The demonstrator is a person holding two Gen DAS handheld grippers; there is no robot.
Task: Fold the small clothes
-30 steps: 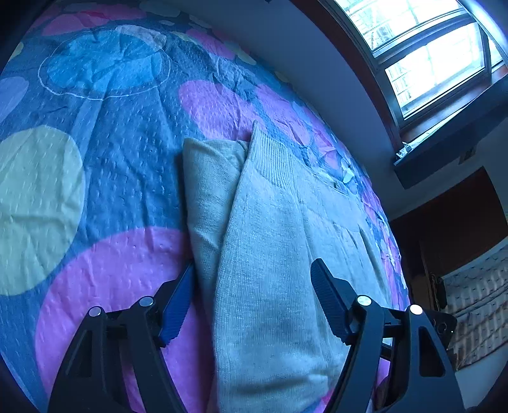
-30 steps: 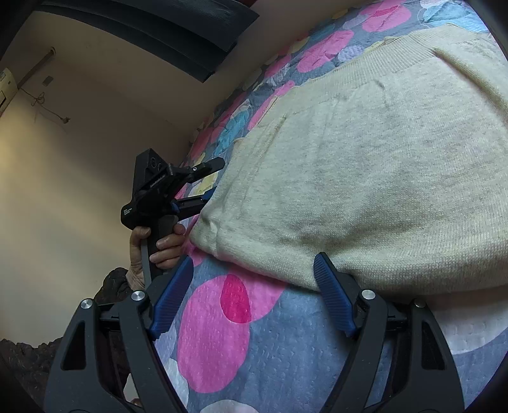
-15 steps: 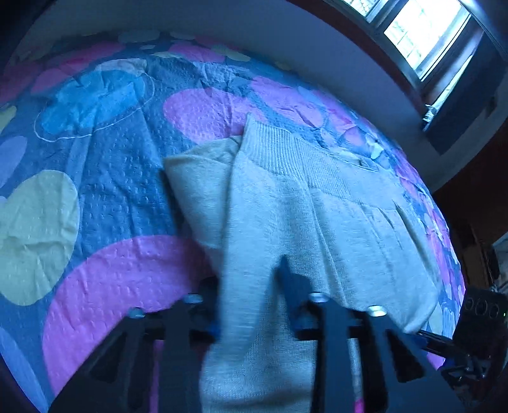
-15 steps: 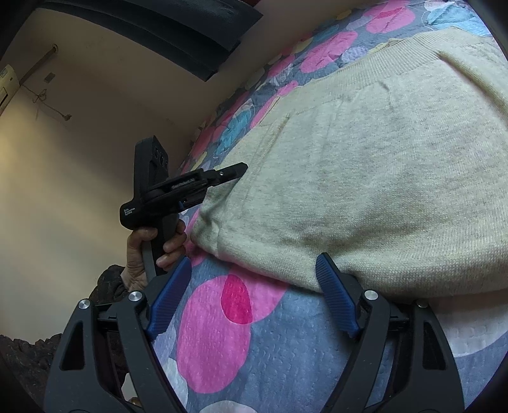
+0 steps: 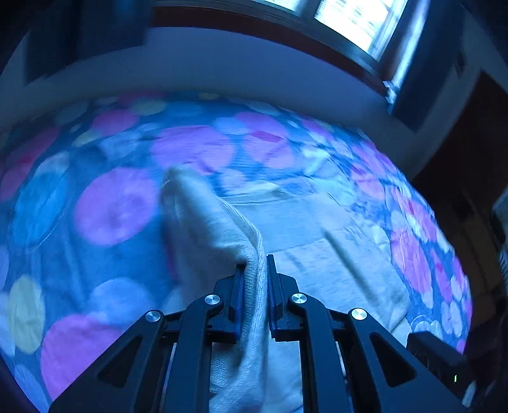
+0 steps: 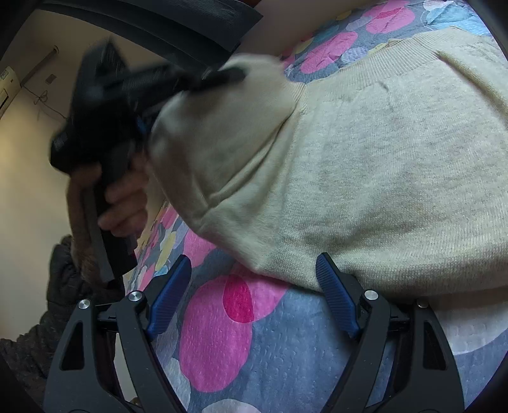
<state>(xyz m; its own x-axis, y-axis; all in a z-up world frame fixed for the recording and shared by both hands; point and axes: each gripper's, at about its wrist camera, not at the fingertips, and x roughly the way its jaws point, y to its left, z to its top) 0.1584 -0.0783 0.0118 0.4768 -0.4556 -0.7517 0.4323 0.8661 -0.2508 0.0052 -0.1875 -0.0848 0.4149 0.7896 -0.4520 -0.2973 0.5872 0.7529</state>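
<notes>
**Sweater edge pinched and lifted off the bedspread**

While clamped on a fold of the cream sweater (image 5: 219,235), left gripper (image 5: 256,263) seen with jaws just closed down, knit squeezed between the blue pads (image 5: 238,286) and spilling out below them. Raised clear of the bedspread (image 5: 114,209) at that pinched edge, with the lifted flap blurred and drawn over toward the rest of the sweater. Elsewhere lying flat on the bedspread, ribbed hem toward the far side. From the right wrist view, same sweater (image 6: 365,178) filling most of the frame, its near edge resting on the bedspread (image 6: 219,336) just ahead of the right gripper (image 6: 254,295). Right gripper held with jaws wide apart, nothing between the blue pads (image 6: 336,298); one pad close against the sweater's near edge, contact impossible to tell. Left gripper (image 6: 219,76) also visible there, blurred, above and left of the sweater, gripped by a hand (image 6: 123,203) with a dark sleeve (image 6: 63,286) below it. Beyond the bedspread's far side, a pale wall (image 5: 222,63) and a bright window (image 5: 349,22).
</notes>
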